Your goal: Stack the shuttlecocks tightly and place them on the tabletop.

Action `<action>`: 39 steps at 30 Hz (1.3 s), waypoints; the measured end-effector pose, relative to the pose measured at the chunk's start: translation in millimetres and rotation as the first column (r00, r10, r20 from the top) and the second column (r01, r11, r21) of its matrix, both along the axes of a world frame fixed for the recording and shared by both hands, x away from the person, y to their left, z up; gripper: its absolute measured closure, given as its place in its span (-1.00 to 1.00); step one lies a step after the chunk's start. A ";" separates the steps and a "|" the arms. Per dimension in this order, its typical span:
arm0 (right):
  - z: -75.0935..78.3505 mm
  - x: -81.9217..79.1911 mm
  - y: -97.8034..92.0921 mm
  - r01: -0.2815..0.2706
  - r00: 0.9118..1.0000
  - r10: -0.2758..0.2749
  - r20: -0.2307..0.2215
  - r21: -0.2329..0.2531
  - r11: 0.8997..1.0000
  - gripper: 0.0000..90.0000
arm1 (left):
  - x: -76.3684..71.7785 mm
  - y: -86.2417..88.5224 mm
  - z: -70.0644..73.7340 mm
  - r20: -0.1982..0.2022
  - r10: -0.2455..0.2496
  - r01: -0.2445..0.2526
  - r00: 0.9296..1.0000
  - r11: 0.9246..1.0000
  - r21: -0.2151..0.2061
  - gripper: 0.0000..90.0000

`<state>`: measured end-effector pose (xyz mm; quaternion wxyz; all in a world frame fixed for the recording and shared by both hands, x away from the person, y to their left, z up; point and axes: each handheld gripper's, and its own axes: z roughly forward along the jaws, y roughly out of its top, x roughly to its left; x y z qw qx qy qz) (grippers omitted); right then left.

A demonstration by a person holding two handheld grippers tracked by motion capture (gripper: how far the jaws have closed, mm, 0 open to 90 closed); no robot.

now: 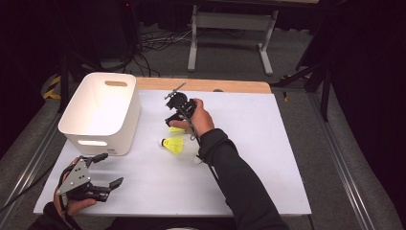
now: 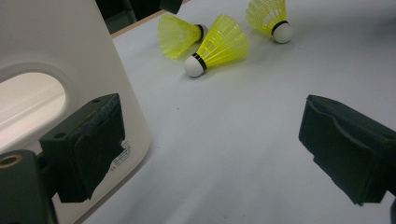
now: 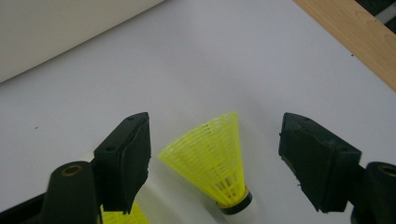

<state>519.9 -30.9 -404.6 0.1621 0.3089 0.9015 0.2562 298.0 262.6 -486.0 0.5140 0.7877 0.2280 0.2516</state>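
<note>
Left gripper (image 1: 103,170) sits at the near-left corner of the white table mat (image 1: 268,158), jaws spread wide, nothing between them, idle. In the left gripper view its pads (image 2: 86,144) frame the near wall of the white bin (image 1: 103,112), which stands just beyond it on the mat's left side, empty as far as can be seen.

Middle of the mat: yellow shuttlecocks lying on their sides, close together but mostly apart. The left gripper view shows three: the nearest shuttlecock (image 2: 217,46) with its white cork toward the camera, the left shuttlecock (image 2: 180,33) behind it, the far shuttlecock (image 2: 271,16) to the right.

Right gripper (image 1: 176,118) hangs over this cluster, jaws released and straddling the target shuttlecock (image 3: 212,161), not touching it yet. Skirt fans up between the pads, cork end low in that view. A bit of another yellow skirt (image 3: 116,217) peeks under the left jaw.

Handling, as a judgement: very light, plastic mesh skirt is springy and crushable, so a hard pinch would deform it and it may pop out sideways. Cork end with the black band is the firmest spot; best hold is low on the skirt near the band, gentle squeeze. Rolls easily if nudged.
</note>
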 end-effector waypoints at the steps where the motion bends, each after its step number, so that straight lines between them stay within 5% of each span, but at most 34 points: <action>1: 0.0 0.0 0.0 0.000 1.000 0.000 0.000 0.000 1.000 -0.41 | 0.0 0.0 0.0 0.000 0.000 0.000 1.000 1.000 0.000 -0.83; 9: -18.5 17.0 14.9 0.049 0.997 -0.054 -0.063 -0.079 0.996 -0.32 | 0.5 -0.7 -0.9 -0.005 -0.012 0.012 1.000 1.000 0.003 -0.82; 16: -26.0 21.5 16.4 0.058 0.994 -0.068 -0.091 -0.103 0.993 0.14 | 1.6 -3.2 -1.9 -0.016 -0.017 0.017 1.000 1.000 0.001 -0.81; 26: -18.3 20.2 16.7 0.043 0.999 -0.046 -0.012 -0.178 0.983 0.90 | 2.4 -3.9 -2.4 -0.015 -0.014 0.015 1.000 1.000 0.017 -0.80; 32: -10.4 19.4 10.9 0.036 0.999 -0.032 0.024 -0.192 0.981 0.99 | 2.5 -4.2 -2.8 -0.021 -0.014 0.015 1.000 1.000 0.016 -0.79; 39: 5.8 16.1 -3.9 0.043 0.997 -0.035 0.066 -0.128 0.991 1.00 | 3.2 -4.2 -2.8 -0.020 -0.011 0.011 1.000 1.000 0.021 -0.79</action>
